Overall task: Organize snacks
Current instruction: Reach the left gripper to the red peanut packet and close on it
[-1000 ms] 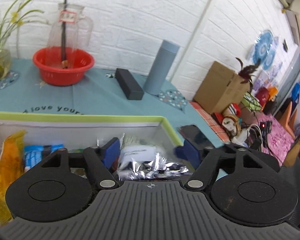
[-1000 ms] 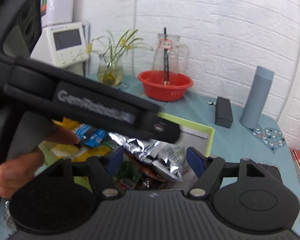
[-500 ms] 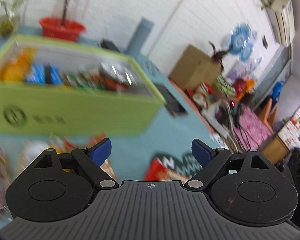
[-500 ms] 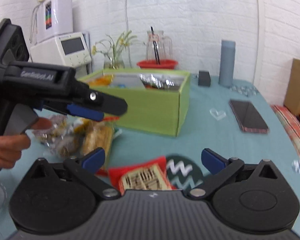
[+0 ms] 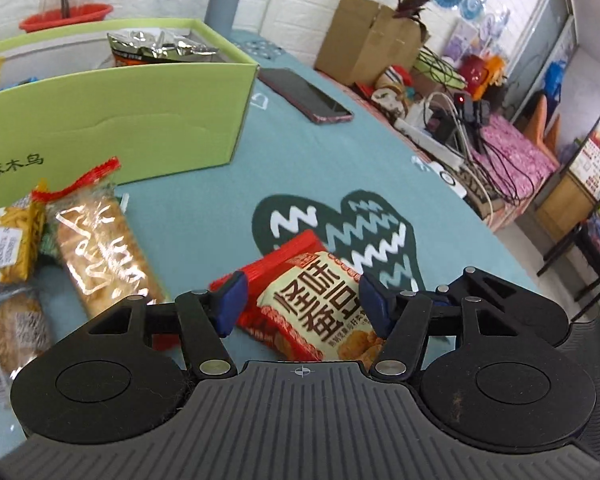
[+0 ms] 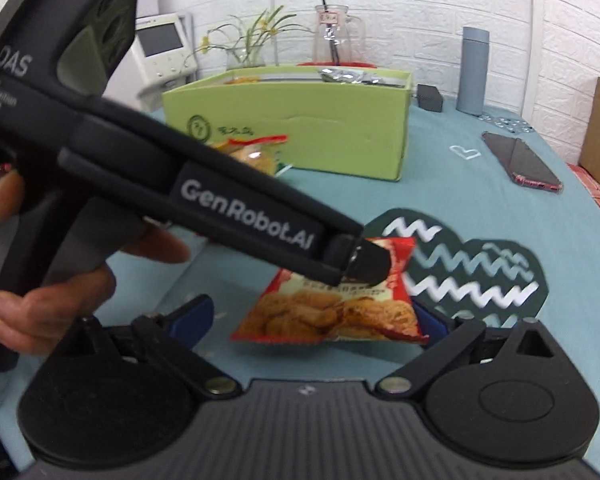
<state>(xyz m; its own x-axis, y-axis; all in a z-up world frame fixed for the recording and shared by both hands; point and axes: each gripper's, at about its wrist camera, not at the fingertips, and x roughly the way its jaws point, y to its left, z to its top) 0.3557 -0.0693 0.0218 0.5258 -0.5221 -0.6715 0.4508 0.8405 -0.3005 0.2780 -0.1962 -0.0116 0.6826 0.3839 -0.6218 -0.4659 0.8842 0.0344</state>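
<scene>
A red snack packet with biscuits pictured on it lies on the teal tablecloth in front of the green box. My left gripper is low over it, a blue pad on each side, and its jaws are closing. The packet reaches out past the left pad, and I see no firm pinch. Its tip covers the packet's far end in the right wrist view. My right gripper stands wide at the packet's near edge, jaws closing slightly, without touching it. A silver bag lies in the box.
Left of the red packet lie a clear bag of yellow crackers and two smaller packets. A phone, a grey bottle and a small black box stand beyond. A hand holds the left gripper.
Both grippers left the box, where the silver bag stayed, and came down to the table in front. The right jaws opened wide. The left jaws widened, then narrowed around the red packet.
</scene>
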